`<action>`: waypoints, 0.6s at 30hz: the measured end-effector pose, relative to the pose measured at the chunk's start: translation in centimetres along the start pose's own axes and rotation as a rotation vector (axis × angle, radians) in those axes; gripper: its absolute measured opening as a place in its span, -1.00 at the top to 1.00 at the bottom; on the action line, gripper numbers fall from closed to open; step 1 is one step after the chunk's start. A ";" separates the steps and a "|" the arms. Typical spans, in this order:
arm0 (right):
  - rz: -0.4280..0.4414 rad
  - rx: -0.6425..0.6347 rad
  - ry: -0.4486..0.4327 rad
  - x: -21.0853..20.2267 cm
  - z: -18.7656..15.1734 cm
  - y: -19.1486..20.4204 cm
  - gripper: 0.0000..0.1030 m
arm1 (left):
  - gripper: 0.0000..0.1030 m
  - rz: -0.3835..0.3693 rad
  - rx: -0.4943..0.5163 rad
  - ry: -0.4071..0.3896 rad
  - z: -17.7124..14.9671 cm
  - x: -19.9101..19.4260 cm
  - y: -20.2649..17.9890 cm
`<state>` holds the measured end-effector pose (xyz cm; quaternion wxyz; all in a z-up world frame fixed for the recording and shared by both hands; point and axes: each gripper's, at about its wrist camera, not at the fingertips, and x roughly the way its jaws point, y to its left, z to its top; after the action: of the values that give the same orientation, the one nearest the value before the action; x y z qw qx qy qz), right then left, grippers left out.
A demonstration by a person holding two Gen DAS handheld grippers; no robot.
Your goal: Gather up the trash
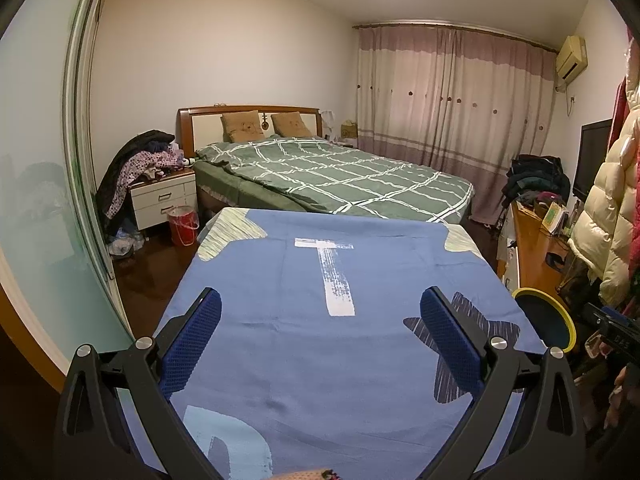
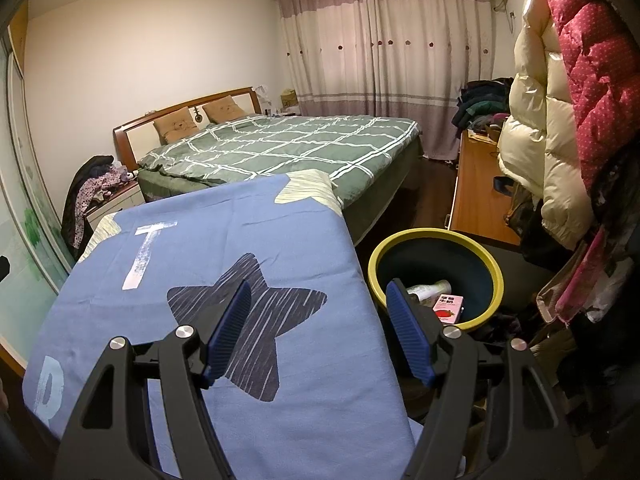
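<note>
A dark bin with a yellow rim (image 2: pixel 436 236) stands on the floor just right of the blue-covered table (image 2: pixel 200 272). Inside it lie a pale bottle (image 2: pixel 430 289) and a pink strawberry carton (image 2: pixel 448 307). My right gripper (image 2: pixel 318 292) hangs open over the table's right edge, its right finger in front of the bin's rim, nothing between the blue pads. In the left wrist view my left gripper (image 1: pixel 320 300) is open above the blue cloth (image 1: pixel 304 320), empty. The bin's rim (image 1: pixel 558 308) shows at the right there.
A green checked bed (image 1: pixel 336 176) lies beyond the table. A red bucket (image 1: pixel 182 226) and white nightstand (image 1: pixel 162 198) piled with clothes stand at its left. Right side: wooden desk (image 2: pixel 480 192), hanging coats (image 2: pixel 560 128), a TV (image 1: pixel 594 160). Dark floor runs between bed and desk.
</note>
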<state>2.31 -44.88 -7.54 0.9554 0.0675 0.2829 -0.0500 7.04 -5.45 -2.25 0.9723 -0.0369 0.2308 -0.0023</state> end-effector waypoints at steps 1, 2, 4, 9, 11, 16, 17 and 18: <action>0.002 -0.001 0.001 0.1 0.0 0.0 -0.29 | -0.91 0.001 0.001 -0.001 0.0 0.1 0.0; 0.002 -0.001 0.001 0.1 0.0 0.1 -0.29 | -0.91 0.002 0.000 0.001 0.0 0.1 0.0; 0.004 -0.003 0.002 0.2 0.0 0.1 -0.29 | -0.91 0.000 -0.003 0.003 -0.1 0.1 0.0; 0.004 -0.003 0.002 0.2 -0.1 0.3 -0.29 | -0.91 0.001 0.000 0.002 -0.1 0.1 0.0; 0.003 -0.003 0.002 0.2 -0.1 0.3 -0.29 | -0.91 0.003 -0.001 0.003 -0.1 0.1 0.0; 0.002 -0.003 0.004 0.2 -0.1 0.2 -0.29 | -0.91 0.002 -0.004 0.008 -0.3 0.3 -0.2; 0.003 -0.002 0.003 0.2 0.0 0.2 -0.29 | -0.91 0.002 -0.004 0.007 -0.3 0.3 -0.2; 0.002 -0.002 0.004 0.3 0.0 0.2 -0.29 | -0.91 0.002 -0.002 0.007 -0.3 0.3 -0.2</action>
<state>2.53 -44.70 -7.69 0.9550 0.0669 0.2847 -0.0486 7.15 -5.69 -2.66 0.9715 -0.0376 0.2342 -0.0011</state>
